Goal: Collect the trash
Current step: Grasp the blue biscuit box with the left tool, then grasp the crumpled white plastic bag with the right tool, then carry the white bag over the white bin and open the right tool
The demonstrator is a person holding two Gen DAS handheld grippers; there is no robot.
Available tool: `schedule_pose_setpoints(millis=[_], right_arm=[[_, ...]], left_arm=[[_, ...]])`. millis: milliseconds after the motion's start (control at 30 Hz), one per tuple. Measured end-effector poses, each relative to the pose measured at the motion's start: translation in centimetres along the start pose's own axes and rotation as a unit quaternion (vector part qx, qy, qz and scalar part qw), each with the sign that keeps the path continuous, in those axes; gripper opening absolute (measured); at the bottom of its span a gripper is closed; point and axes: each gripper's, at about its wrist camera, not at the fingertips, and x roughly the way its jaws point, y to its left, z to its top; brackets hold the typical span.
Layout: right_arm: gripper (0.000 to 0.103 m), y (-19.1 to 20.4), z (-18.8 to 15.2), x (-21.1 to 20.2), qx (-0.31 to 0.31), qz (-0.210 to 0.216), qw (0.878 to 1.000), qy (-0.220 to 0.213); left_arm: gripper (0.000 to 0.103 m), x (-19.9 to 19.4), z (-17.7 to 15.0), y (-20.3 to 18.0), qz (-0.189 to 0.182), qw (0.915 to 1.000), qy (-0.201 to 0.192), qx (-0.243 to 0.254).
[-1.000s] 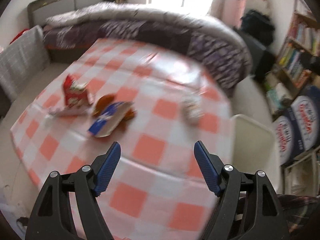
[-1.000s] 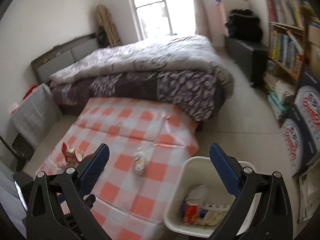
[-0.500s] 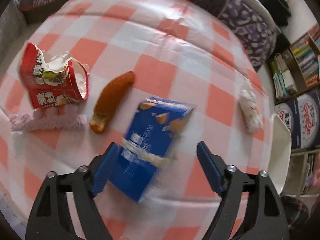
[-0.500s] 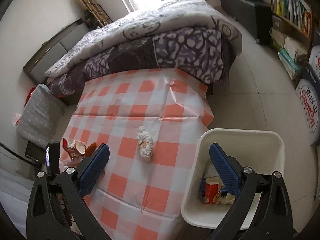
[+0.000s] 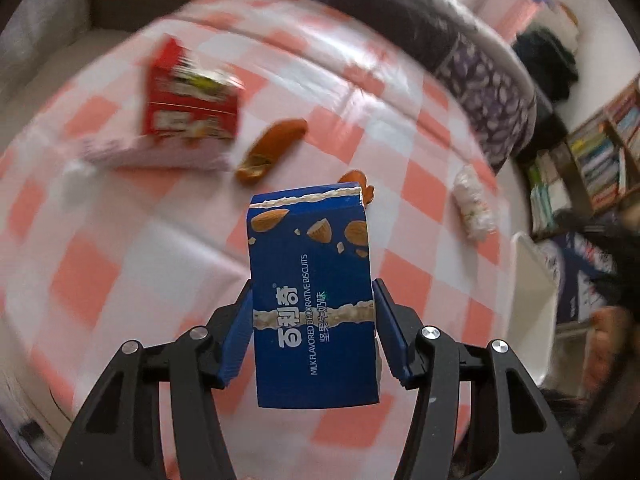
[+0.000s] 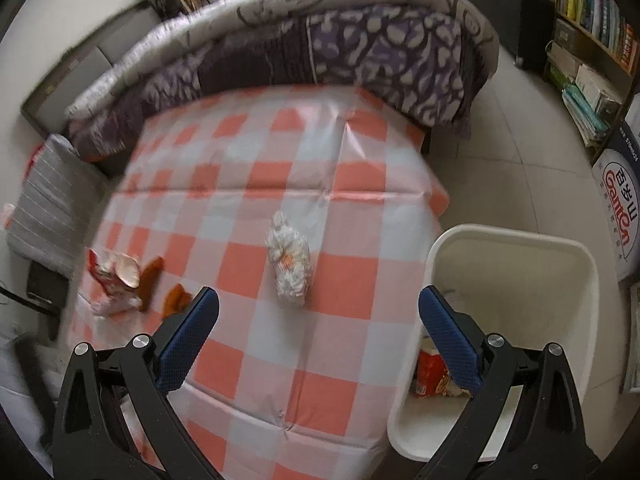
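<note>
1. The checked cloth (image 6: 256, 208) lies bare from the crumpled wrapper (image 6: 289, 264) up to the bedding (image 6: 320, 40).
2. Its left edge is crowded: red packet (image 6: 114, 274), brown scraps (image 6: 150, 280).
3. The white bin (image 6: 516, 248) blocks the right edge; its mouth is open.

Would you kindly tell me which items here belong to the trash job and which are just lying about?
Job: blue biscuit box in left gripper; red snack packet; crumpled white wrapper; brown wrappers; white bin.

Lying about: quilt; bookshelf; grey cushion.
</note>
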Motion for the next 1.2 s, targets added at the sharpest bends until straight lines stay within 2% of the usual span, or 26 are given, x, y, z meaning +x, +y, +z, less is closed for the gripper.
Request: schedule_pose_setpoints(millis=[100, 167, 267, 400, 433, 467, 500, 533, 600, 667, 767, 867, 1033, 1100, 1200], right_arm=[[0.096, 1.4, 0.2, 2.7, -0.014, -0.024, 0.999, 0.023], [0.096, 2.4, 0.4, 4.1, -0.023, -0.05, 0.998, 0.017], [0.096, 3.3, 0.9, 7.0, -0.037, -0.093, 0.995, 0.019], [0.096, 4.3, 1.0, 9.8, -0.088, -0.119, 0.989, 0.011], [0.093, 4.4, 1.1, 10.5, -0.101, -0.121, 0.987, 0.018], [0.086, 4.6, 1.0, 11.2, -0.113, -0.12, 0.986, 0.027], [0.079, 4.5, 0.9, 11.2, -0.119, -0.096, 0.988, 0.016], [0.058, 4.5, 0.9, 11.1, -0.124, -0.084, 0.989, 0.005], [0.033, 5.1, 1.1, 10.6, -0.143, -0.072, 0.987, 0.002], [0.033, 5.2, 1.2, 9.9, -0.135, -0.029, 0.99, 0.014], [0.033, 6.9, 1.3, 6.5, -0.132, 0.052, 0.99, -0.018], [0.033, 9.7, 1.0, 2.3, -0.154, 0.102, 0.981, -0.056], [0.033, 12.8, -0.4, -4.5, -0.195, 0.142, 0.964, -0.113], [0.033, 13.4, -1.3, -7.1, -0.214, 0.143, 0.957, -0.136], [0.033, 13.4, -3.1, -10.5, -0.236, 0.136, 0.947, -0.169]], left_arm=[[0.056, -3.8, -1.6, 0.3, 0.014, 0.9989, -0.03, -0.032], [0.056, -6.5, -2.8, 0.0, 0.022, 0.9971, -0.055, -0.048], [0.056, -10.7, -5.1, 0.1, 0.006, 0.9923, -0.101, -0.072], [0.056, -12.9, -6.3, 1.5, 0.007, 0.9839, -0.154, -0.09], [0.056, -12.9, -6.4, 1.8, 0.016, 0.9826, -0.161, -0.092], [0.056, -12.9, -6.6, 2.2, 0.026, 0.9816, -0.163, -0.095], [0.056, -12.7, -6.6, 2.5, 0.03, 0.9815, -0.161, -0.1], [0.056, -12.5, -6.5, 2.7, 0.031, 0.9817, -0.156, -0.105], [0.056, -12.3, -6.4, 2.9, 0.032, 0.9819, -0.152, -0.107], [0.056, -12.5, -6.2, 2.8, 0.041, 0.9813, -0.158, -0.102], [0.056, -13.2, -5.8, 2.4, 0.044, 0.9776, -0.182, -0.097], [0.056, -14.1, -5.5, 2.1, 0.062, 0.9721, -0.208, -0.089], [0.056, -15.6, -5.5, 1.5, 0.087, 0.9578, -0.259, -0.089], [0.056, -16.2, -5.7, 1.2, 0.101, 0.9502, -0.281, -0.087], [0.056, -16.7, -6.1, 0.8, 0.106, 0.9439, -0.299, -0.09]])
